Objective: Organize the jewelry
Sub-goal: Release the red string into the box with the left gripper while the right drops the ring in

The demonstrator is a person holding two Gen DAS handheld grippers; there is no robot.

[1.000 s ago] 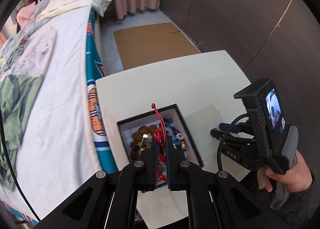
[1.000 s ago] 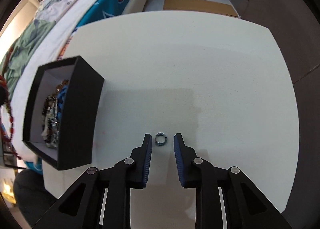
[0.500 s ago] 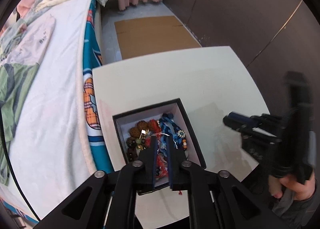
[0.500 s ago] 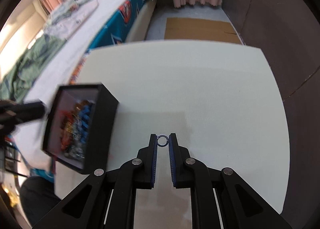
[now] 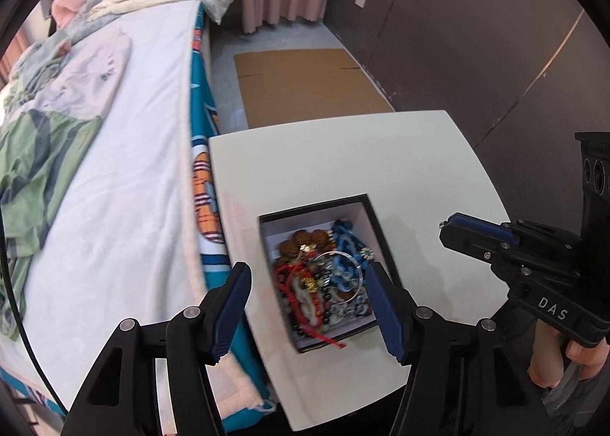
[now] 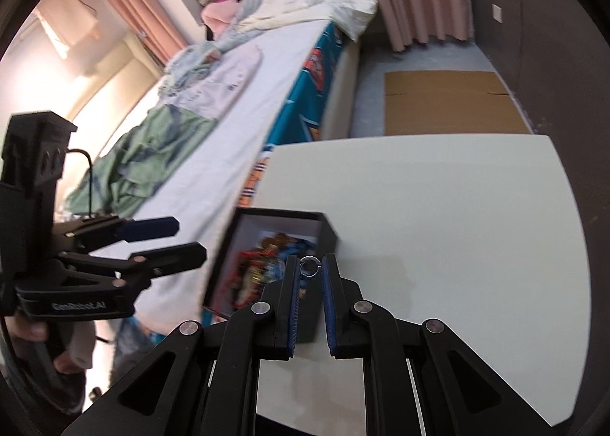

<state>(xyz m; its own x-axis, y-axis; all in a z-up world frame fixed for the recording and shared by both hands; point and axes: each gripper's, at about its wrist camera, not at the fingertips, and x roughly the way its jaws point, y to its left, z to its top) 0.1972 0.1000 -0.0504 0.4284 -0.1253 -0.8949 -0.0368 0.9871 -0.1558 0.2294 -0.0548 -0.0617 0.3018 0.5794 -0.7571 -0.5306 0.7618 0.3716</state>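
**Holding ring over the jewelry box**

Pinching a small silver ring between my right gripper fingertips; jaws nearly together, ring at the very tips. It sits above the near right corner of the black box, clear of the table.

My left gripper has its jaws spread wide and holds nothing; it hovers over the box. Left wrist view shows the contents: brown beads, blue beaded piece, red cord, silver bangle, all tangled in one pile.

Box stands at the table's left side, near the bed. Flat cardboard lies on the floor beyond the table.
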